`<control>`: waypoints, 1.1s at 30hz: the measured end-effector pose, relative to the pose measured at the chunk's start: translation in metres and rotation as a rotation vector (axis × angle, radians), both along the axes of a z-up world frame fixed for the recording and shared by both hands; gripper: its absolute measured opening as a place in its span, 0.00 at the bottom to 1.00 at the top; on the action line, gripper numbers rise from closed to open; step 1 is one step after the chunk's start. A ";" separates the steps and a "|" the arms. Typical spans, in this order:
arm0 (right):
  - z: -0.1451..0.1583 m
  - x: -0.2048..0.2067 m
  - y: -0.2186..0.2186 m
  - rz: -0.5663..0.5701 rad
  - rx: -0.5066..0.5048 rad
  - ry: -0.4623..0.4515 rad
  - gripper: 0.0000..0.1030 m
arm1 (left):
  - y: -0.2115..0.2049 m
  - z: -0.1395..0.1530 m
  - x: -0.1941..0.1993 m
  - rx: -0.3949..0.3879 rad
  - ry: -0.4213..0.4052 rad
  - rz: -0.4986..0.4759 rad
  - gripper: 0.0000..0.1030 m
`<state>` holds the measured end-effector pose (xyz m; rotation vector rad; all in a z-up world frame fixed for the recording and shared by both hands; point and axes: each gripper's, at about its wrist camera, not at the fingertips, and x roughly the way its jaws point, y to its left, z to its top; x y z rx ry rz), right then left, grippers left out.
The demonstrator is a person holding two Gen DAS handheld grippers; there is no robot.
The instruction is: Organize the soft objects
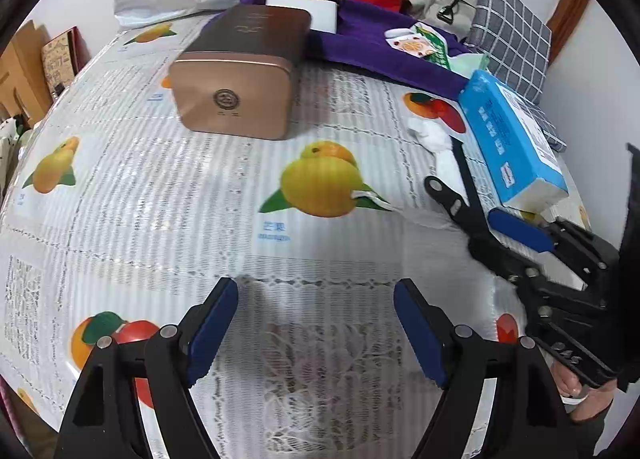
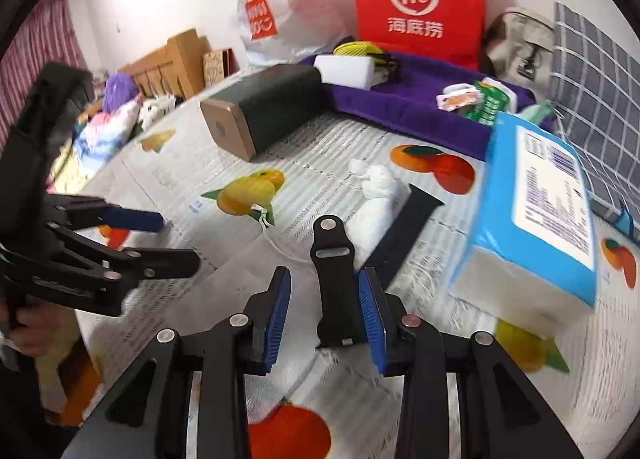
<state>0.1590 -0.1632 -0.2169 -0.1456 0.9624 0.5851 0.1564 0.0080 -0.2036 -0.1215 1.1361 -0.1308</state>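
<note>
Black watch strap (image 2: 335, 291) lay between the right gripper (image 2: 325, 315) pads, jaws narrowed around it, contact unclear. White cloth wad (image 2: 376, 195) lay just beyond; blue tissue pack (image 2: 536, 235) crowded the right side. Left gripper (image 1: 316, 333) hovered wide over bare fruit-print surface (image 1: 160, 187); bronze tin (image 1: 240, 75) well apart.

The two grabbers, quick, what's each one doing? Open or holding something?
Left gripper: open, holding nothing, above the tablecloth.
Right gripper: open, jaws on either side of the black watch strap, not yet closed on it.
</note>
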 end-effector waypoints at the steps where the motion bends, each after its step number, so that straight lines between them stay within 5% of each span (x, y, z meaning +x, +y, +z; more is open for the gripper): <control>1: -0.003 0.001 0.002 -0.004 -0.026 -0.006 0.33 | 0.003 0.001 0.000 -0.002 -0.001 0.006 0.77; 3: -0.004 -0.001 0.004 -0.007 -0.074 -0.051 0.20 | 0.006 0.001 0.000 -0.008 -0.004 0.012 0.77; 17: 0.035 -0.031 -0.050 -0.100 0.077 -0.078 0.19 | -0.035 -0.002 0.004 -0.045 -0.006 -0.109 0.77; 24: 0.021 -0.048 -0.084 -0.184 0.057 -0.046 0.19 | -0.074 -0.005 0.002 -0.029 0.001 -0.178 0.93; 33: 0.000 -0.056 -0.107 -0.278 0.054 0.002 0.19 | -0.117 -0.016 -0.005 0.173 -0.063 -0.192 0.99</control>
